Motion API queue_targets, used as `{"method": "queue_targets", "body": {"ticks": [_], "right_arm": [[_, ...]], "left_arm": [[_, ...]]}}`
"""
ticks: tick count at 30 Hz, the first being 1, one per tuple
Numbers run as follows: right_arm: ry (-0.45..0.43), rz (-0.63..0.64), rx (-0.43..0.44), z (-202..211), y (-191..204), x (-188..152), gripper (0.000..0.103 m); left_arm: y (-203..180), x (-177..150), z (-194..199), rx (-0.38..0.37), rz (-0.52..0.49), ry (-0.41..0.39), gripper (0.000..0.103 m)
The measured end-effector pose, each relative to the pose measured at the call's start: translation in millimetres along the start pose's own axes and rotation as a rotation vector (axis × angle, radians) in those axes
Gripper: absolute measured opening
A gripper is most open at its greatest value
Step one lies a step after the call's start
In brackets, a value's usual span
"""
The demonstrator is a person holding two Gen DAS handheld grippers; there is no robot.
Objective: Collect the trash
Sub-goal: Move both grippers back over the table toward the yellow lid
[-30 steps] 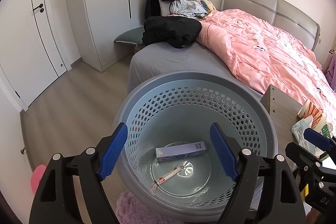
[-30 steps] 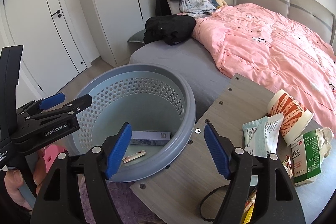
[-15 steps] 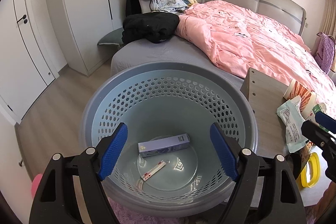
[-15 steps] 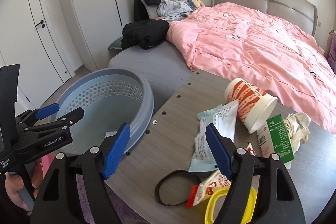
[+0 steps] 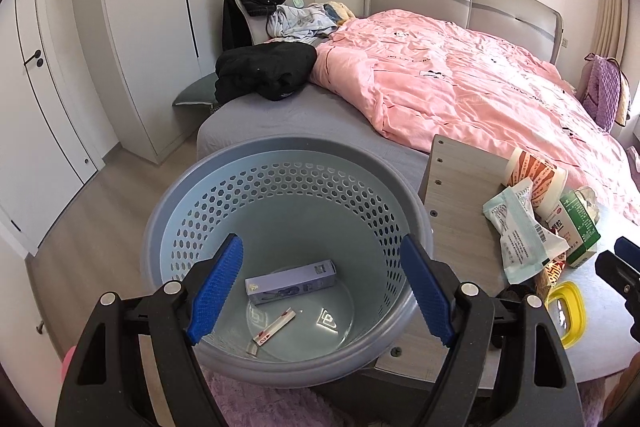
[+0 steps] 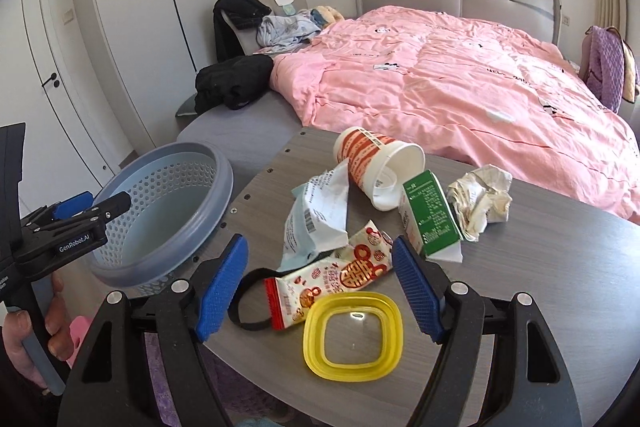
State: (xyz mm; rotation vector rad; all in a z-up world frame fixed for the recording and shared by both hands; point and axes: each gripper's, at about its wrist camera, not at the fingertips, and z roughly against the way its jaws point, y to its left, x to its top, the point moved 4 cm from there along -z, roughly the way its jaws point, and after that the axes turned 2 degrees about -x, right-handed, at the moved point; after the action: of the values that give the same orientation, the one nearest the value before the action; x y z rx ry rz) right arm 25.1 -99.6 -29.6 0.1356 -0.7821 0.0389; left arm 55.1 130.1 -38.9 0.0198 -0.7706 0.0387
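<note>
While the left gripper (image 5: 320, 283) hangs spread and empty over the blue basket (image 5: 416, 211), the right gripper (image 6: 320, 283), likewise released, hovers above the table's (image 6: 560, 267) trash, a red snack wrapper (image 6: 332, 279) between its fingers and a paper cup (image 6: 372, 159) toward twelve o'clock.

Left gripper (image 5: 320, 285) angled downward with blue fingers (image 5: 216, 283) spread wide and nothing between them, right gripper (image 6: 318, 285) likewise gaping and empty, a hand (image 6: 28, 343) gripping the left handle at eight o'clock.
</note>
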Motion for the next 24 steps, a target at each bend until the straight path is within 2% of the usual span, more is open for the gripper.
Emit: {"method": "queue_targets", "body": {"ticks": [15,24], "right_arm": [[0.107,-0.033,-0.009,-2.3,-24.6,-65.0,0.076],[0.116,-0.029,0.007,-15.8,-24.5,-70.3,0.091]], "left_arm": [[-43.6,-42.3,8.7,-0.065,-0.049,0.06,0.077],[-68.5,-58.8,10.9,-0.079,-0.106,0.074,0.077]]}}
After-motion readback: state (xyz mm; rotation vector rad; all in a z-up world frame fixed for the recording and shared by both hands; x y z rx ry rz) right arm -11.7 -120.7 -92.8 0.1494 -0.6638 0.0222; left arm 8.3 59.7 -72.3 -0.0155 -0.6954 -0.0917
